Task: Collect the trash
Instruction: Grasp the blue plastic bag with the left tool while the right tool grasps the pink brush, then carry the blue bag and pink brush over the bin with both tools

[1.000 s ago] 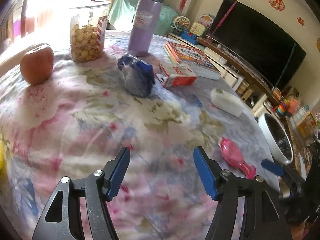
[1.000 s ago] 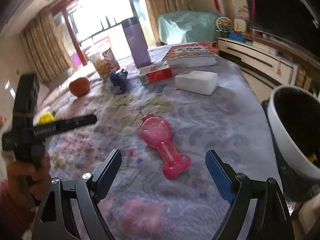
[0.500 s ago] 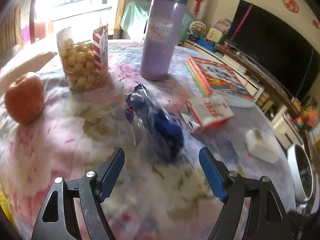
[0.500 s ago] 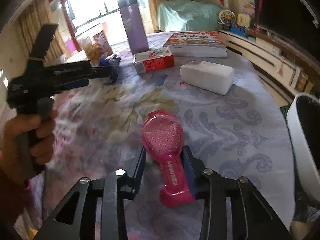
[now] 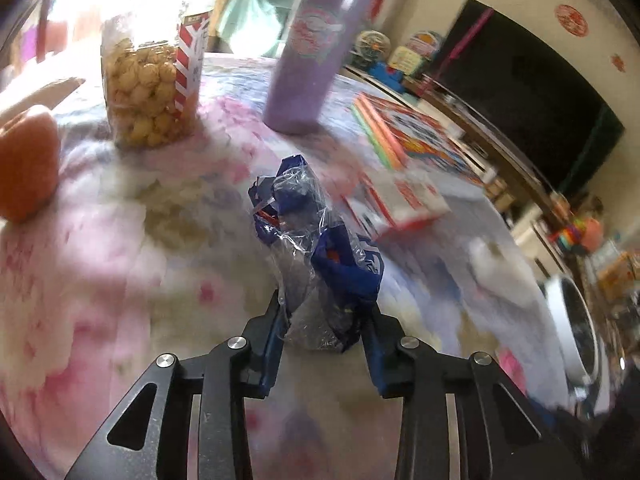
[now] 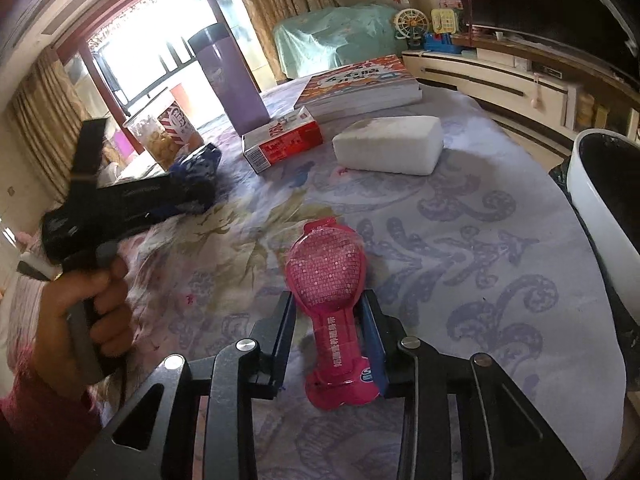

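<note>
right gripper (image 6: 330,334) closing on pink packet (image 6: 330,304), floral tablecloth (image 6: 460,248)

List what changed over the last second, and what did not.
The left gripper moved across the table to the blue wrapper and is closing on it; its pads already touch it. The right gripper came down over the pink packet and is closing on its narrow neck, pads against it. Jar, purple flask, books, red box, white block and bin stayed put.
</note>
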Tool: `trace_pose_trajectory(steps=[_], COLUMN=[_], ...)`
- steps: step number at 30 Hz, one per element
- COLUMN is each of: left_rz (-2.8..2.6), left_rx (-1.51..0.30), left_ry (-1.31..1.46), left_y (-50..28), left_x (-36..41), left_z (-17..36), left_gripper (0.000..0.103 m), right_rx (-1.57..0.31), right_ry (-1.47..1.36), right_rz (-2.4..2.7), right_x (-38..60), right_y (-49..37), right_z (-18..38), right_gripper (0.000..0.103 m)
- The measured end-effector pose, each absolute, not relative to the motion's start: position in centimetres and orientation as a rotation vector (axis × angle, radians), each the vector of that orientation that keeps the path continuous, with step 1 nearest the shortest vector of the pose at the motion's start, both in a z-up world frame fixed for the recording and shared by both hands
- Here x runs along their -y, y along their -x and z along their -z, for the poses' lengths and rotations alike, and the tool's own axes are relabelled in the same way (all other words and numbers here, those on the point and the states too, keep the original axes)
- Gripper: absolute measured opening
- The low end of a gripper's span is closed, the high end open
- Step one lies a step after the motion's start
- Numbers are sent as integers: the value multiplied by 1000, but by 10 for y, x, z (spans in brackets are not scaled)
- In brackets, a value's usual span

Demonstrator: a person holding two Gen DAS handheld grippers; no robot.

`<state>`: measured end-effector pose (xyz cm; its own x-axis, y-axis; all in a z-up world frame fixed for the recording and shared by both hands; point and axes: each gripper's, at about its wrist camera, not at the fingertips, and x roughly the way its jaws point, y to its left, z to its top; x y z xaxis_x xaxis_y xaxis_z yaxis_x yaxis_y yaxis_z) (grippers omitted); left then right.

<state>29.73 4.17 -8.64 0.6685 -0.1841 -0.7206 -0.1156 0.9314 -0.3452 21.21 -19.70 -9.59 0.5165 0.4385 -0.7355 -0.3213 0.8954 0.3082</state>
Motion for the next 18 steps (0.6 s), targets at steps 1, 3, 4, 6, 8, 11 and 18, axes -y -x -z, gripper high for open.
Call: trace_pose_trajectory(steps=[1, 3, 4, 6, 8, 11, 18], left_rz=[69, 110, 129, 168, 184, 192, 105], left_rx=[-847, -861, -869, -883, -891, -900, -869], left_ry=[377, 348, 325, 307, 275, 225, 200], left_y=[-286, -268, -256, -240, -222, -204, -185], left_x=[-37, -28, -21, -14, -5, 4, 9], left_z=[85, 82, 83, 85, 87, 91, 89], left_gripper=[33, 33, 33, 33, 33, 34, 51], right_rx=[-922, -925, -926, -929, -932, -936, -924], right_ry=[-141, -142, -142, -135, -121, -92, 4], right_rz=[-458, -465, -470, -479, -489, -496, -485], right_x=[197, 197, 197, 198, 199, 202, 191], right_y=[-212, -212, -211, -210, -206, -201, -199], right_z=[96, 96, 96, 95, 95, 95, 95], right_gripper=[33, 33, 33, 34, 35, 35, 35])
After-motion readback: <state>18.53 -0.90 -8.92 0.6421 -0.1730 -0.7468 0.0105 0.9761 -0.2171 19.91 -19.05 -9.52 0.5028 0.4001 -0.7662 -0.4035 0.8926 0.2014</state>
